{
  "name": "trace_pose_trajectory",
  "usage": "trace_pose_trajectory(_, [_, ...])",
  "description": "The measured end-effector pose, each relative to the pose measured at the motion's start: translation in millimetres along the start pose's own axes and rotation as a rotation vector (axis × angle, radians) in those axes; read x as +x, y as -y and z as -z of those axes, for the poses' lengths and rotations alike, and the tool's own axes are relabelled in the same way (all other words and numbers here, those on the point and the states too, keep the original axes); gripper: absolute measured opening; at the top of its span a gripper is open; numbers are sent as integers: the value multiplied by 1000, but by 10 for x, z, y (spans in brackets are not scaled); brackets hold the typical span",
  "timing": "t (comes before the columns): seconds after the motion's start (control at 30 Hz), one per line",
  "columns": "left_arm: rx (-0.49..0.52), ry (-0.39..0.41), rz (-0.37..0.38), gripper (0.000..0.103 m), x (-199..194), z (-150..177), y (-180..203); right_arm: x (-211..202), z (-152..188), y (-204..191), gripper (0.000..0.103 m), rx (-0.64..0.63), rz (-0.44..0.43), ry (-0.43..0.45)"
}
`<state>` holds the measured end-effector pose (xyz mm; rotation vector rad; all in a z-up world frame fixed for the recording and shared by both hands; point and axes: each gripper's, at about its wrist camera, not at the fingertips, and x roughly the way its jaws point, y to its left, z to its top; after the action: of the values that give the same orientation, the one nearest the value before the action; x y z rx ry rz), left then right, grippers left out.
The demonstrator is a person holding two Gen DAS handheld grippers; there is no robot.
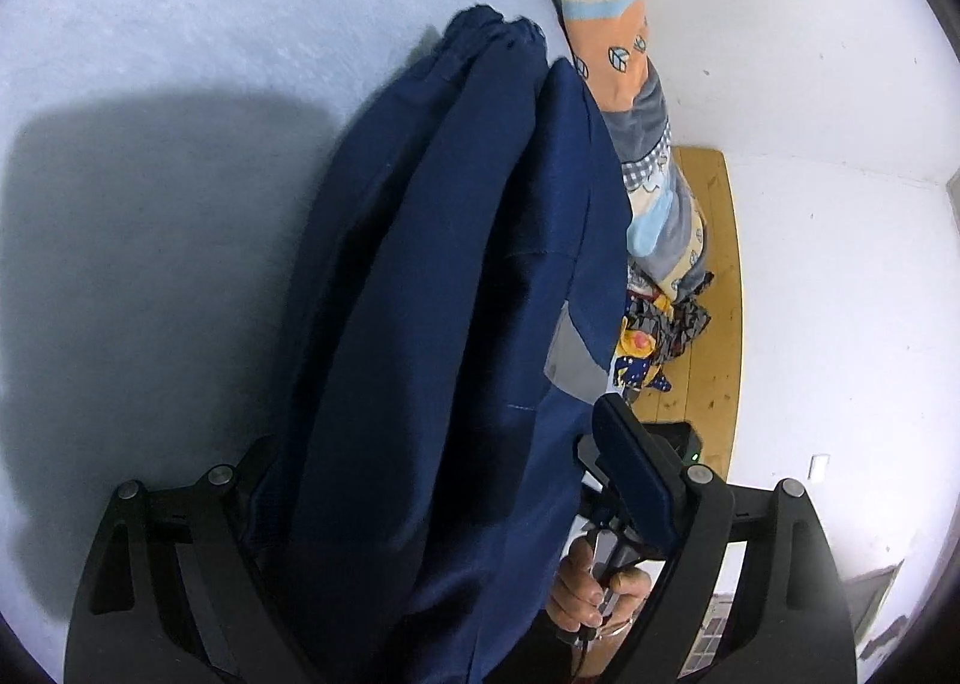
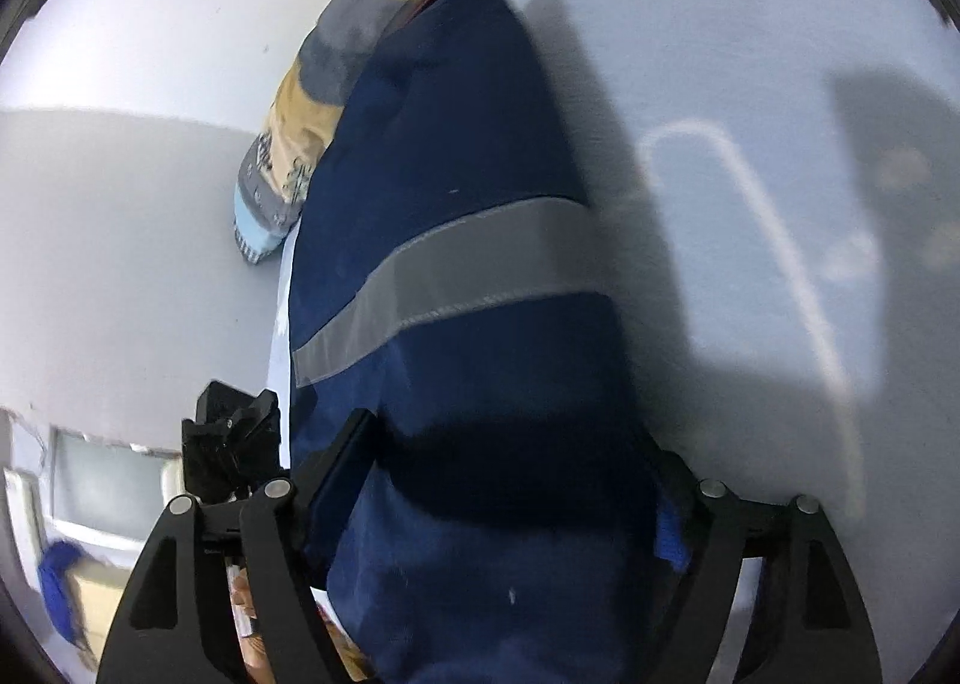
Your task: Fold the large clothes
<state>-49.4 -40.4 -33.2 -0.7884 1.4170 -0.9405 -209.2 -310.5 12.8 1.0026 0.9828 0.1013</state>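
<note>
So you've got the navy garment bunched into long folds, lying on the pale surface; its long axis runs straight away from both cameras, near end between the gripper fingers, far end pointing up toward the top of each view; in the left wrist view the far end shows a gathered hem, and in the right wrist view a bit of red peeks out at the far tip.

A grey reflective band crosses the cloth slantwise, roughly across that long axis.

Your left gripper has its jaws spread wide with the cloth passing between them; whether the pads actually press on the fabric I can't tell, the folds hide the contact. Same story for your right gripper; jaws stand wide, cloth fills the gap, grip itself isn't readable, and that view is a bit blurred.

Beside the navy garment there's a patterned garment in grey, tan and light blue stripes, lying alongside it and partly tucked under its edge; past that, a wooden floor with a heap of colourful clothes; your hand shows low in the left wrist view.
</note>
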Motion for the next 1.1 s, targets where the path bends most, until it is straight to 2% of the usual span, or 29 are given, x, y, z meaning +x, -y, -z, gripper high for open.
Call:
trace_pose_trajectory(0.1, [68,19,-93,88,33,32,176,87,-18,-116,81,-86,42,-8])
trace_pose_trajectory(0.17, [108,35,-183,77,75,75,297,62,-2,-202,72,-119,86,8])
trace_pose_trajectory(0.2, [145,40,-223,72,91,112,402,47,5,-233,64,-135,105,7])
trace_pose_trajectory(0.23, [160,49,-242,71,95,135,459,12,5,-272,55,-155,110,14])
trace_pose_trajectory(0.33, [195,59,-249,70,95,211,644,-103,44,-403,45,-218,109,31])
trace_pose_trajectory(0.47, [220,42,-225,70,140,328,824,-298,150,-553,44,-310,144,50])
trace_pose_trajectory(0.7, [275,-14,-188,70,386,695,1102,-789,306,-482,44,-384,167,97])
trace_pose_trajectory(0.83, [326,-56,-207,70,593,901,1226,-929,408,-351,44,-433,194,112])
trace_pose_trajectory(1.0, [355,-83,-228,70,796,1006,1244,-1081,492,-77,43,-453,228,113])
trace_pose_trajectory(1.1, [349,-89,-303,70,967,969,1159,-977,445,101,46,-408,263,89])
